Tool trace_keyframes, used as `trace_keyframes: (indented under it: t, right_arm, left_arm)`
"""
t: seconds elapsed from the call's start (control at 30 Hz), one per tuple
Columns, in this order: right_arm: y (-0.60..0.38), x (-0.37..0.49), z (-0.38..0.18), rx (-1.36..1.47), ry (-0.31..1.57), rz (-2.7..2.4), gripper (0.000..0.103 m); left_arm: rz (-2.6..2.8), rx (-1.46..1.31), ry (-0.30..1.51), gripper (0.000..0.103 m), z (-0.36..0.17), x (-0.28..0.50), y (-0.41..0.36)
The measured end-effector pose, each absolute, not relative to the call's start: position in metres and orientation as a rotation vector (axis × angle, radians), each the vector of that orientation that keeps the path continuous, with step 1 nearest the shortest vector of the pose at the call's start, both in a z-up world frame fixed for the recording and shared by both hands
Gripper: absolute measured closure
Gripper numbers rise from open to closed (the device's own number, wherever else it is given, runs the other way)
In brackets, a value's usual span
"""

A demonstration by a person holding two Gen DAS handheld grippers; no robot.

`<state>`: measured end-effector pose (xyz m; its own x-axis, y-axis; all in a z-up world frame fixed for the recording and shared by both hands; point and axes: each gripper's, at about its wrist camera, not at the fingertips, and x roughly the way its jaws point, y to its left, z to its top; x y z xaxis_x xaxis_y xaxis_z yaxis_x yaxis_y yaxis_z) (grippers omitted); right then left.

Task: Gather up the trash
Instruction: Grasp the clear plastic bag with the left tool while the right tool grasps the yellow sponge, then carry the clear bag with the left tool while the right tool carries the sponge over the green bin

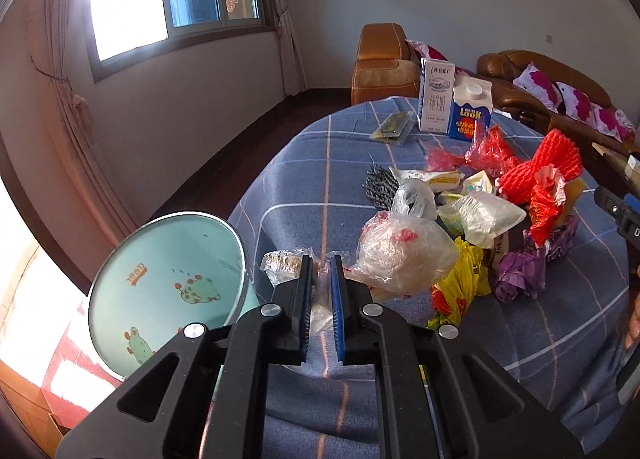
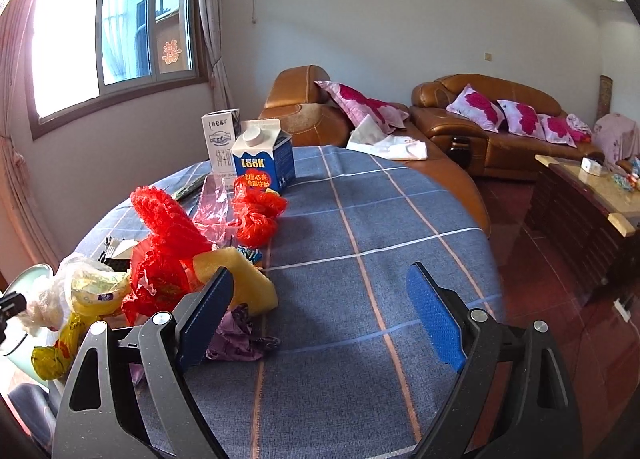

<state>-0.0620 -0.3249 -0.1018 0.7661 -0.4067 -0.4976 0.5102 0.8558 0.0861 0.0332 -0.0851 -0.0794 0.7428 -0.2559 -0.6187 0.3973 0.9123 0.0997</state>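
A blue-grey cloth with white and orange check lines is covering the table (image 2: 360, 219). A pale teal bin (image 1: 168, 291) is showing green cartoon creatures. Red netting (image 1: 540, 167), a yellow bag (image 1: 464, 283) and purple wrap (image 1: 520, 271) are glowing in the heap. The far carton (image 2: 264, 163) is showing blue and white. Black tongs (image 1: 321, 299) are wearing blue pads.

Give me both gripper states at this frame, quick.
Left gripper: shut on a clear plastic bag, near the mint trash bin.
Right gripper: open, holding nothing, above the blue plaid tablecloth.
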Motion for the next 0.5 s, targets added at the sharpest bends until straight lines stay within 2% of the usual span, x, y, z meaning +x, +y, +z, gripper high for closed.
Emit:
trace_keyframes:
  t: [0.13, 0.27, 0.33, 0.4, 0.5]
  right_arm:
    - [-0.312, -0.052, -0.102, 0.207, 0.497, -0.425, 0.019]
    - [-0.302, -0.037, -0.107, 0.184, 0.517, -0.383, 0.031]
    - [-0.305, -0.031, -0.112, 0.199, 0.538, -0.358, 0.047]
    - [-0.307, -0.028, -0.114, 0.200, 0.552, -0.338, 0.076]
    - [-0.311, -0.036, -0.109, 0.207, 0.523, -0.331, 0.079]
  left_arm:
    - [-0.325, 0.235, 0.581, 0.094, -0.059, 0.020, -0.066]
    - [-0.286, 0.253, 0.562, 0.094, -0.053, 0.017, -0.054]
    - [-0.266, 0.258, 0.563, 0.094, -0.054, 0.019, -0.049]
    - [-0.253, 0.252, 0.570, 0.094, -0.053, 0.021, -0.044]
    - [-0.230, 0.243, 0.561, 0.094, -0.049, 0.022, -0.036]
